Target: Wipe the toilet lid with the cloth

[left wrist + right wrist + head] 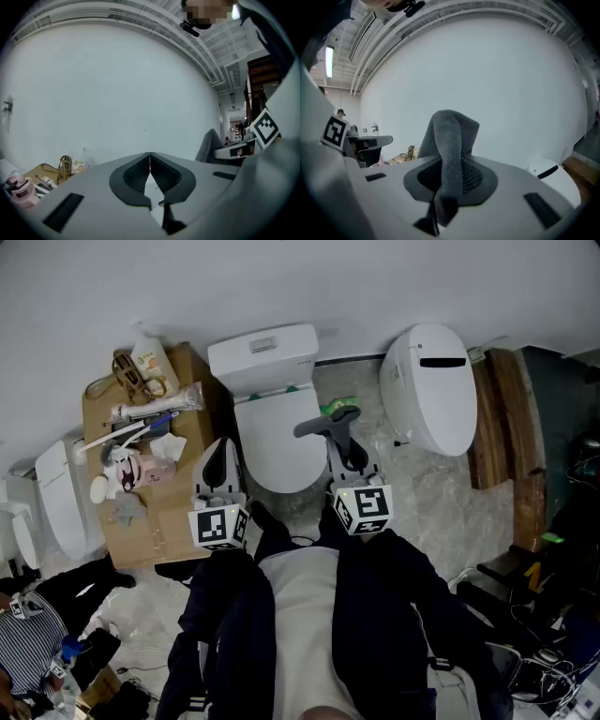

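Note:
The white toilet (272,427) stands against the wall with its lid (277,448) down and its tank (263,354) behind. My right gripper (343,439) hovers over the lid's right edge, shut on a grey cloth (324,421) that flops out past the jaws. In the right gripper view the cloth (451,138) stands up folded between the shut jaws of the right gripper (448,164). At the lid's left edge my left gripper (223,454) is held with jaws shut and nothing in them. In its own view the left gripper (149,165) faces the bare wall.
A cardboard box (150,521) left of the toilet carries bottles, scissors (128,376), tubes and a pink cup. A second white toilet unit (429,385) lies to the right, with wooden planks (506,418) beyond. Another white fixture (54,498) is at far left. Cables and gear crowd the lower right.

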